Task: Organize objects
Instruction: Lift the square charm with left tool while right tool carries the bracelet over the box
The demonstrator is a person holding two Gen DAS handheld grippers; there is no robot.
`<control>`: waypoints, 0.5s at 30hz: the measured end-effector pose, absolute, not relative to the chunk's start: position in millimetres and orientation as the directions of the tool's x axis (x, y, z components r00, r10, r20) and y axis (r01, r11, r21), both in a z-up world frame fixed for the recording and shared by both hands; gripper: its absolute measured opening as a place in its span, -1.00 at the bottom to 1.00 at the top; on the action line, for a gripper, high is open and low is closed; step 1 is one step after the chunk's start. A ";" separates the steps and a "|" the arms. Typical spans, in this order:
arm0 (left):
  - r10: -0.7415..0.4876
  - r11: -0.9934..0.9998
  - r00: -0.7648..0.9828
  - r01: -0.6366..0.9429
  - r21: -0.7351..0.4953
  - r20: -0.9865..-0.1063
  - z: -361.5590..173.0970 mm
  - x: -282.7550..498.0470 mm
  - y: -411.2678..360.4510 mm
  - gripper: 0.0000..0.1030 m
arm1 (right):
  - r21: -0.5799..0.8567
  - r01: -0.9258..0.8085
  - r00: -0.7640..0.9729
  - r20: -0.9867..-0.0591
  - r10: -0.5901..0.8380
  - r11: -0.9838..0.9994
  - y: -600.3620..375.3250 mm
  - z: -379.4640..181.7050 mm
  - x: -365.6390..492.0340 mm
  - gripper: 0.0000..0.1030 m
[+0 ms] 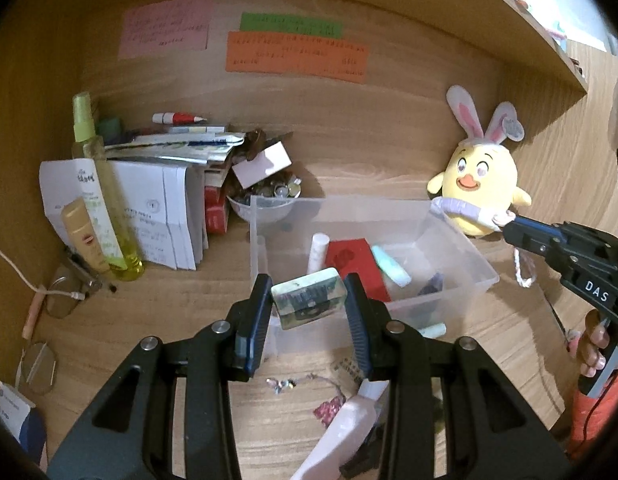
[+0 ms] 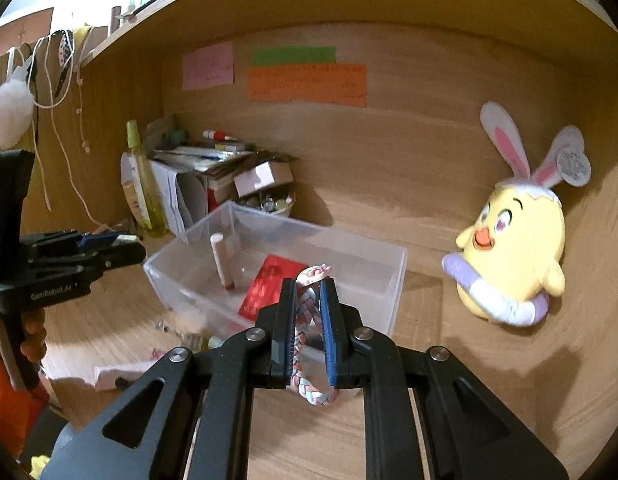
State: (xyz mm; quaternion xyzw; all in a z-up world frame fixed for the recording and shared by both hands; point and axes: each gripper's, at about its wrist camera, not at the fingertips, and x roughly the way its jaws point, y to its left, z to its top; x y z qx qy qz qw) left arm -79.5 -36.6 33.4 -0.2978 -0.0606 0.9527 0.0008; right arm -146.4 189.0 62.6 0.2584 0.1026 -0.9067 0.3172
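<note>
Desk (image 1: 389, 152) of pale wood carries a clear plastic bin (image 1: 453, 216) just ahead of both grippers, holding a red packet (image 1: 355, 260) and a white tube (image 1: 317, 252). Beyond the right gripper's (image 2: 308, 284) tips and to their right leans a yellow chick plush (image 2: 513, 248). The left gripper (image 1: 308, 290) pinches a small greenish block (image 1: 307, 302) over the bin's near wall. The right gripper's jaws are pressed onto a braided pastel band (image 2: 307, 308), which hangs looped below them.

A yellow chick plush (image 2: 513, 240) with bunny ears leans against the wooden back wall (image 2: 389, 152) — pink, green and orange notes (image 1: 295, 57) stuck above.
</note>
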 end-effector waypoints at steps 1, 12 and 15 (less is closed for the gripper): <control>0.038 -0.993 -0.823 0.034 -0.116 -0.566 34.6 -82.0 -36.3 -0.29 | -0.020 0.630 -0.664 -0.532 -0.525 -0.777 187.3 63.6 -149.0 -0.79; 0.042 -0.993 -0.820 0.027 -0.111 -0.571 36.3 -107.0 -35.5 -0.29 | -0.015 0.617 -0.662 -0.551 -0.509 -0.787 162.4 65.2 -183.0 -0.79; 0.043 -0.993 -0.812 0.030 -0.115 -0.582 33.2 -115.1 -36.9 -0.29 | -0.012 0.615 -0.655 -0.565 -0.502 -0.788 156.5 60.6 -192.1 -0.79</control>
